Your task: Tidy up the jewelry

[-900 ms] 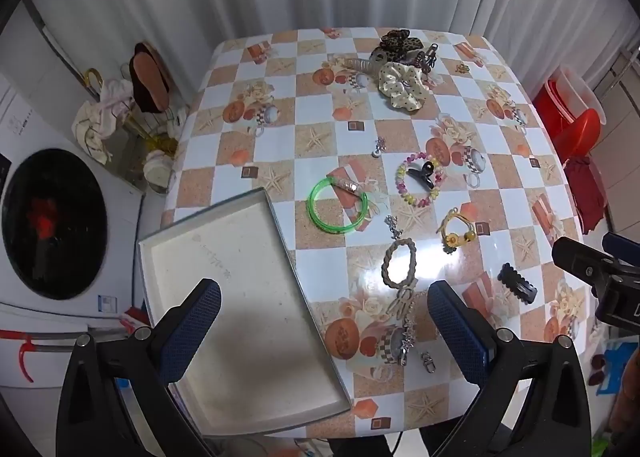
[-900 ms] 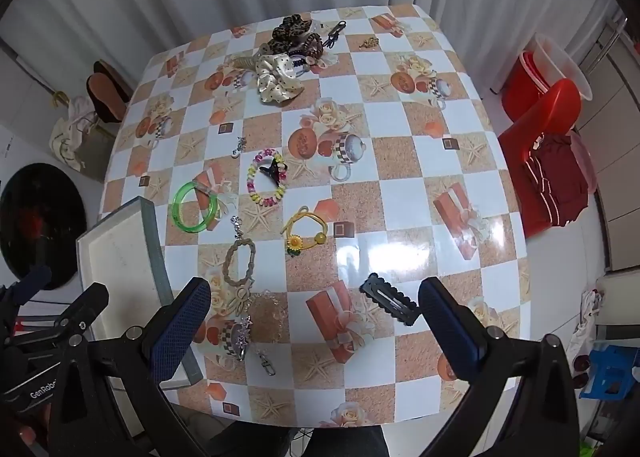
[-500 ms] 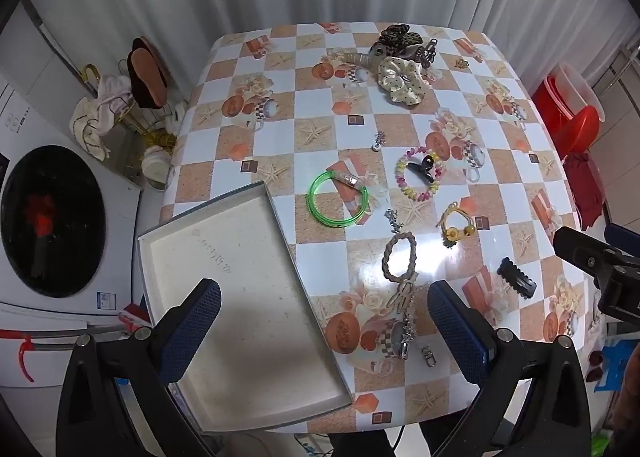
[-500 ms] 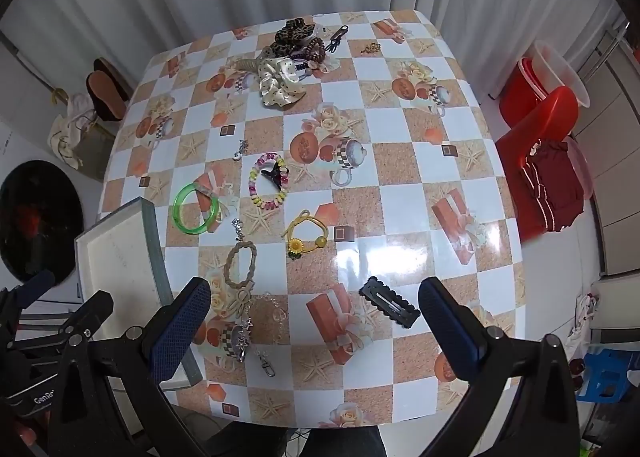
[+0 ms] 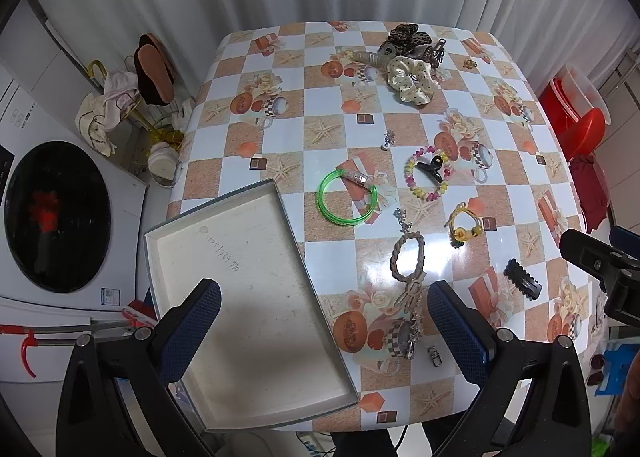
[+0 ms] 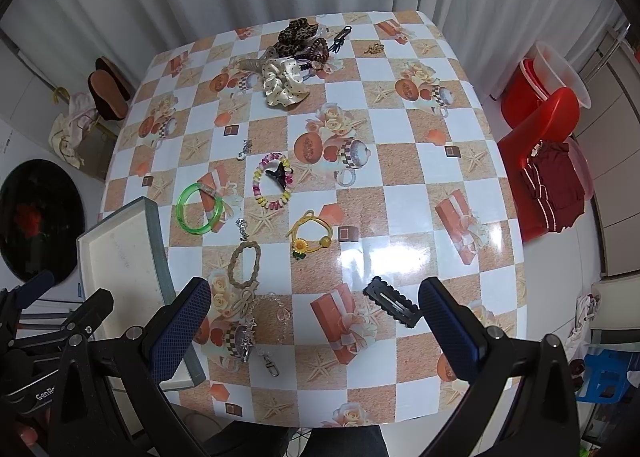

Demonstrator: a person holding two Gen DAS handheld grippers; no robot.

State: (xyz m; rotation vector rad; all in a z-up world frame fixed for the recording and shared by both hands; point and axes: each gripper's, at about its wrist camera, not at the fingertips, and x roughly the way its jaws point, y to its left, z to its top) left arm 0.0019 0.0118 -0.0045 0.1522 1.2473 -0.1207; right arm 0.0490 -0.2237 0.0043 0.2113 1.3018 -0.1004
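Jaws of both grippers spread wide, nothing between them; left gripper (image 5: 324, 321) hangs over the near edge of the tray (image 5: 240, 257), right gripper (image 6: 314, 323) over the near right part of the worktop (image 6: 420, 185); both point steeply down, well above the surface.

Jewelry scattered loose on the checked oilcloth, none in the tray: green bangle (image 5: 347, 197) just beside the tray's far corner; pastel bead bracelet (image 5: 427, 176) with a black claw clip (image 5: 430, 168) lying inside its ring; yellow hair tie with sunflower (image 6: 310, 235) near centre; braided beige loop (image 5: 408, 257) with a chain of charms trailing toward the near edge, ending at a small metal clasp (image 6: 272, 365); black scalloped hair clip (image 6: 394, 301) just beside the right gripper's right finger (image 6: 450, 329); small silver earring (image 5: 387, 139) apart; cream dotted scrunchie (image 5: 412, 81) and leopard scrunchie (image 5: 405, 35) piled with other hair things at the far edge.

Around: washing machine (image 5: 56, 217) left of the worktop, red bins (image 6: 540, 93) right, white curtain behind.

Writing: faint handwritten scribble on the tray floor, unreadable; "GenRo…" partly visible on the left gripper's body in the right wrist view.
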